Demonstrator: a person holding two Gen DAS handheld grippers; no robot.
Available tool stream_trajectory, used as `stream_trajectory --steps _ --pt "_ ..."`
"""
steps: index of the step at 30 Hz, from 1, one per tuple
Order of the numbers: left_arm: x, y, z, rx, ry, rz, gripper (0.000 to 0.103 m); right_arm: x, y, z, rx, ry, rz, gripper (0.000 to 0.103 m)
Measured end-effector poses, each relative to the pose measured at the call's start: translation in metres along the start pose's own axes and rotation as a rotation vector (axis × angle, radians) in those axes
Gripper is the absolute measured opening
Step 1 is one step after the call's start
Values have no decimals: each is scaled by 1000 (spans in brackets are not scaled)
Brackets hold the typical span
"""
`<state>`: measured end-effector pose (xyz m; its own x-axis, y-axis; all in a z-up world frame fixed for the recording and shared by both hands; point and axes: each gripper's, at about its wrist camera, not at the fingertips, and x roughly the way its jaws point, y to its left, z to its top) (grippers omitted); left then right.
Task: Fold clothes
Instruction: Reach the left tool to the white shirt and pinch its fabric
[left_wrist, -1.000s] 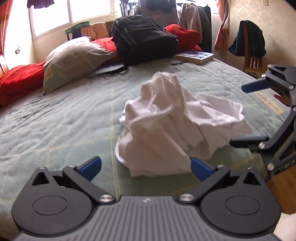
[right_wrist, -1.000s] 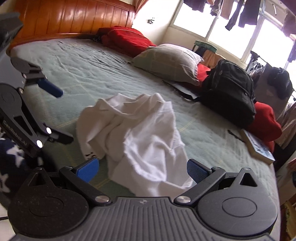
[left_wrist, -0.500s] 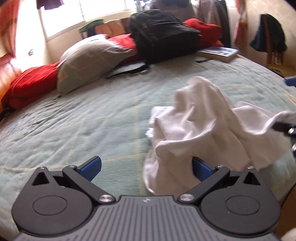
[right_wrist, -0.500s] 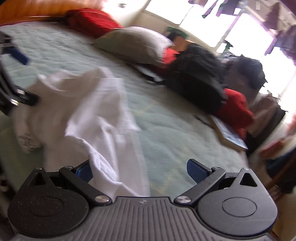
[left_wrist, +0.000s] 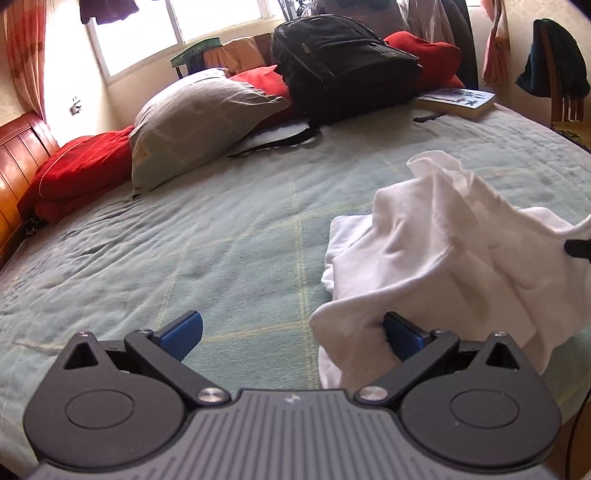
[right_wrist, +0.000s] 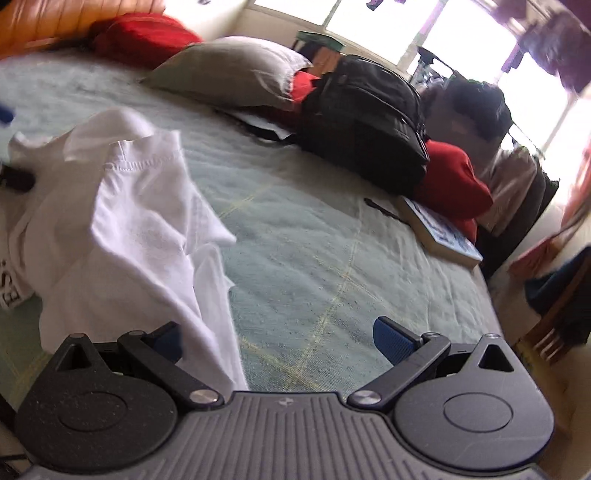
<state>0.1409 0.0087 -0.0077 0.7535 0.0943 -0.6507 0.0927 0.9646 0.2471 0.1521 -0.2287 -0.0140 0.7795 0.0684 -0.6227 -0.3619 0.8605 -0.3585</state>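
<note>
The white garment (left_wrist: 454, 251) lies crumpled on the green bedspread (left_wrist: 221, 240), occupying the 3 o'clock sector of my left wrist view and the 9 o'clock sector of my right wrist view (right_wrist: 122, 206). A fold of the cloth drapes against the right blue pad of my left gripper (left_wrist: 291, 332); the jaws stand wide apart and clamp nothing. My right gripper (right_wrist: 280, 336) is likewise spread wide, with cloth hanging over its left pad and the other pad bare above the bedspread (right_wrist: 314, 258). Beyond the garment, at 12 o'clock, a black backpack (left_wrist: 343, 62) rests against red cushions (left_wrist: 428, 55). A grey pillow (left_wrist: 199, 118) lies at 11 o'clock, and a book (left_wrist: 458, 98) at 1 o'clock beside the backpack.
</note>
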Motion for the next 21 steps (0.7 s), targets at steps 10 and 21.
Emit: stream_trajectory --steps 10,21 --pt "2 2 1 56 -29 33 102 5 12 1 -68 -22 19 102" --pt "2 -14 1 174 -56 -44 95 6 20 3 -100 -33 103 74"
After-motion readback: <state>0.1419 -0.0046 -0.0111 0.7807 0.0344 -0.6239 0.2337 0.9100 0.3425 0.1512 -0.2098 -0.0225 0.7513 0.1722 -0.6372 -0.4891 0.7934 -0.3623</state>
